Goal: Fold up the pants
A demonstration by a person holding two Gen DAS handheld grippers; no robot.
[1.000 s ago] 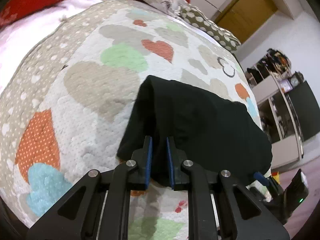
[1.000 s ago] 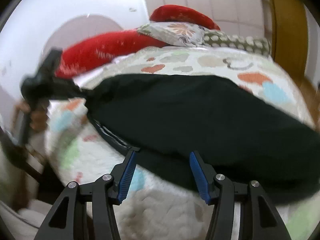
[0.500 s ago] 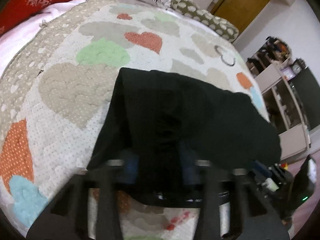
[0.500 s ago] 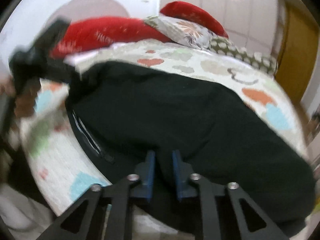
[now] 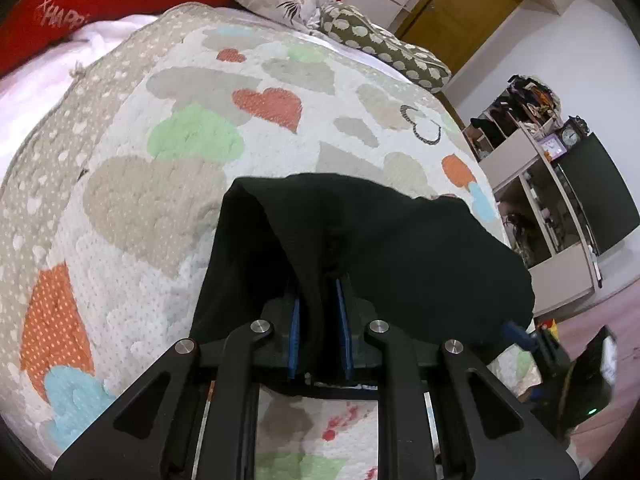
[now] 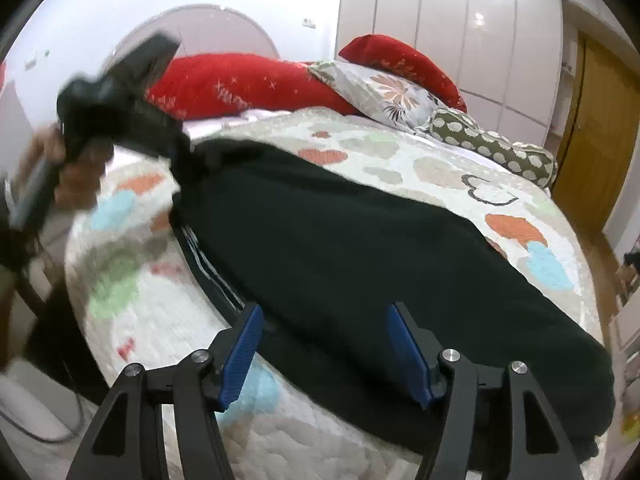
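The black pants (image 6: 360, 264) lie across a bed under a heart-patterned quilt (image 5: 160, 200), stretched from the quilt's near left edge towards the far right, a striped waistband showing along their near-left side; the left gripper (image 5: 318, 304) has its jaws closing on a raised fold of the cloth, blue pads pressing the bunched fabric from both sides, so the pants peak like a tent above them; in the right wrist view that same gripper shows blurred at the upper left, with a hand (image 6: 76, 172) round its handle; the right gripper (image 6: 324, 344) hangs over the pants' near edge with its jaws opening, spread wide, the cloth under and between the pads but not pinched. At the head of the bed lie a red pillow (image 6: 248, 84), a floral pillow (image 6: 380, 88) and a dotted olive cushion (image 6: 492, 148); beyond stand white wardrobe doors (image 6: 448, 28), a wooden door (image 6: 592, 132) and, right of the bed, a cluttered shelf unit (image 5: 536, 168) beside a dark screen (image 5: 596, 200).
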